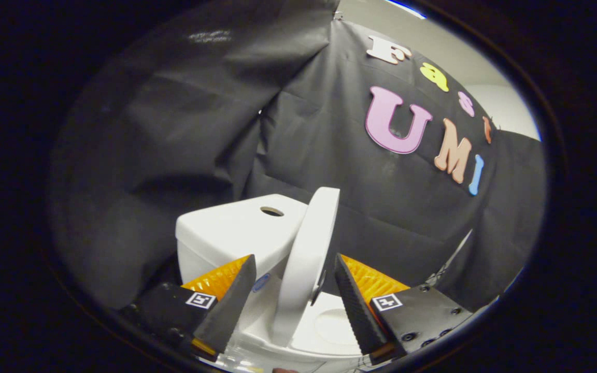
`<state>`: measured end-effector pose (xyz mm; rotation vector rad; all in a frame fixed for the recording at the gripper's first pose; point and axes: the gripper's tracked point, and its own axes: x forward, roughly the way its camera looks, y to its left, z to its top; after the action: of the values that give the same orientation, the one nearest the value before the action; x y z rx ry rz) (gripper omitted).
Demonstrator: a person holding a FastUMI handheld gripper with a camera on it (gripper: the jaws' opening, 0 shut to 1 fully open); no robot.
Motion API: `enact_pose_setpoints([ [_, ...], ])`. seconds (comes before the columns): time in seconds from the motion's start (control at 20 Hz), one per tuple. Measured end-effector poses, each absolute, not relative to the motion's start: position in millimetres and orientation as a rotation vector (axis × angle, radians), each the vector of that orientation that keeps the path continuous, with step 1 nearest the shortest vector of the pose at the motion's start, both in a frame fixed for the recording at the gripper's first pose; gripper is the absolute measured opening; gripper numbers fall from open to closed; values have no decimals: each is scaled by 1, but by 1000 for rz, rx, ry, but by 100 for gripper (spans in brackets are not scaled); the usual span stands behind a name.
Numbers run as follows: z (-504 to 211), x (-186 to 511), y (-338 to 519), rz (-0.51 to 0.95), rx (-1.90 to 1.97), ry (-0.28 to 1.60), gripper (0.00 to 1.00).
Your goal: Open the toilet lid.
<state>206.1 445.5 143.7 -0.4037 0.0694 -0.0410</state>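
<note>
A: How is the gripper (294,269) seen?
B: Its fingers are spread wide, and the lid (306,259) is seen between them, raised nearly upright on edge. No press by either finger can be made out; a gap is seen on both sides.

A: What is seen below the lid?
B: The seat (329,329), partly uncovered.

A: And beyond?
B: The tank (231,233) is found just behind the lid, with a round hole in its top. The cloth wall (184,119) is hung behind it.

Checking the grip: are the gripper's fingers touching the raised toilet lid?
Apart. The gripper view shows the toilet lid standing raised between the open fingers, with a visible gap on each side.
</note>
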Motion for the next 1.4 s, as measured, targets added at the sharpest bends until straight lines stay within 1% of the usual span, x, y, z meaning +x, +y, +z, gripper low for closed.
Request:
enact_pose_setpoints([
  [0.05, 148, 201, 446, -18, -372, 65, 94],
  [0.15, 159, 189, 442, 8, -335, 49, 98],
  [0.55, 193, 141, 403, 76, -281, -13, 98],
  [0.85, 235, 114, 327, 43, -246, -79, 98],
  [1.0, 253, 101, 307, 65, -218, -109, 98],
  [1.1, 262, 93, 285, 52, -224, -117, 98],
  [1.4, 253, 79, 243, 51, -255, -101, 98],
])
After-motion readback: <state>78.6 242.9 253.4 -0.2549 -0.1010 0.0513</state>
